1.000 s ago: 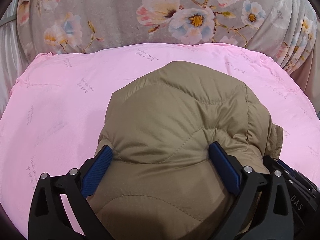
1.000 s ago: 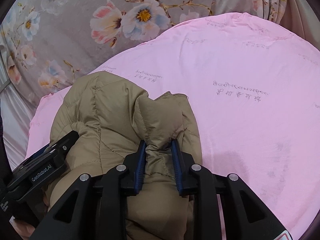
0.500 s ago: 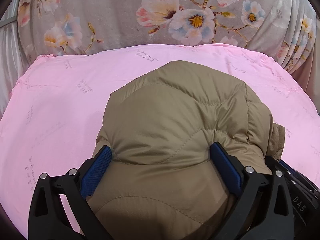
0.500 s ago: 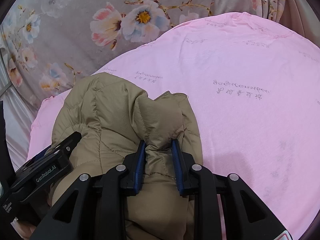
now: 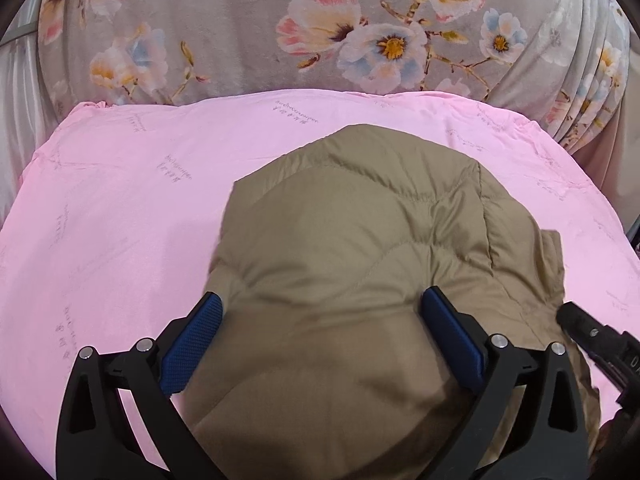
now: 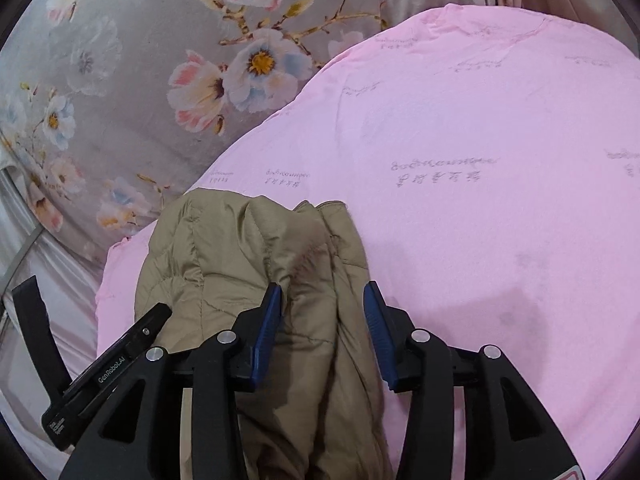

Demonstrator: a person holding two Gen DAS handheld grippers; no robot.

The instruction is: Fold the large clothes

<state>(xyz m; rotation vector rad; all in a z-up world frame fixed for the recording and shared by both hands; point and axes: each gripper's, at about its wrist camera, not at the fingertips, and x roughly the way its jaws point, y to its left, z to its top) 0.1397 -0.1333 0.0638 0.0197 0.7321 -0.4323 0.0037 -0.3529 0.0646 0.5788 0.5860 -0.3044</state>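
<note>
Soft, even indoor light — faint shadows on the pink sheet (image 6: 500, 208), fisheye-bent edges, dark vignetted corners.

There was one khaki padded jacket (image 5: 360, 260), and it lay between the fingers of both grippers. There were two grippers: one left gripper (image 5: 320, 316) and one right gripper (image 6: 322, 304), and each had two blue pads (image 5: 192, 344). Under the jacket was one pink sheet (image 6: 480, 200), with several faint printed text marks on it. Beyond the grippers there was one grey flowered blanket (image 5: 240, 32).
</note>
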